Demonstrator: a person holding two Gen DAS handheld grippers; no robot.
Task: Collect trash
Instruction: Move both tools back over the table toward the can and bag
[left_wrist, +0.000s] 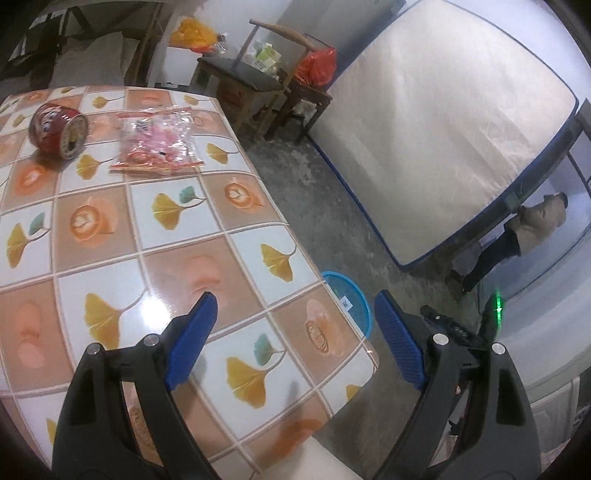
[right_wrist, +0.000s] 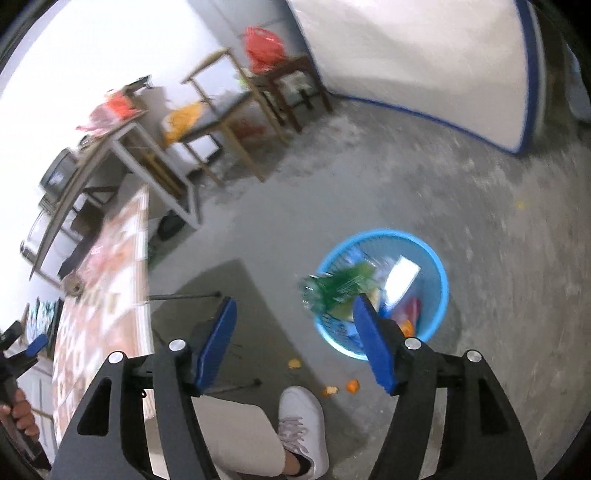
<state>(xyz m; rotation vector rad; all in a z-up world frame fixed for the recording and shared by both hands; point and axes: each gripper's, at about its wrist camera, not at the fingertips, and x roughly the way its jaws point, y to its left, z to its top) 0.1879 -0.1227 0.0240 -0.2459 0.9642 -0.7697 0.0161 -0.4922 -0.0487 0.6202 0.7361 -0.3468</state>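
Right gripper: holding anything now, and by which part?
Nothing. The right gripper is open and empty; a green bottle sits blurred at the blue bin's rim.

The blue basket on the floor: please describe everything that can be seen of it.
The blue basket is a round, open-topped bin that looks like plastic, with slotted walls. It stands upright on the grey concrete floor, beside the table corner, which partly hides it in the left wrist view. Inside lie mixed wrappers and a white packet. A blurred green bottle is at its rim; whether it touches cannot be told. Orange peel scraps lie on the floor nearby, apart from it. No gripper touches it.
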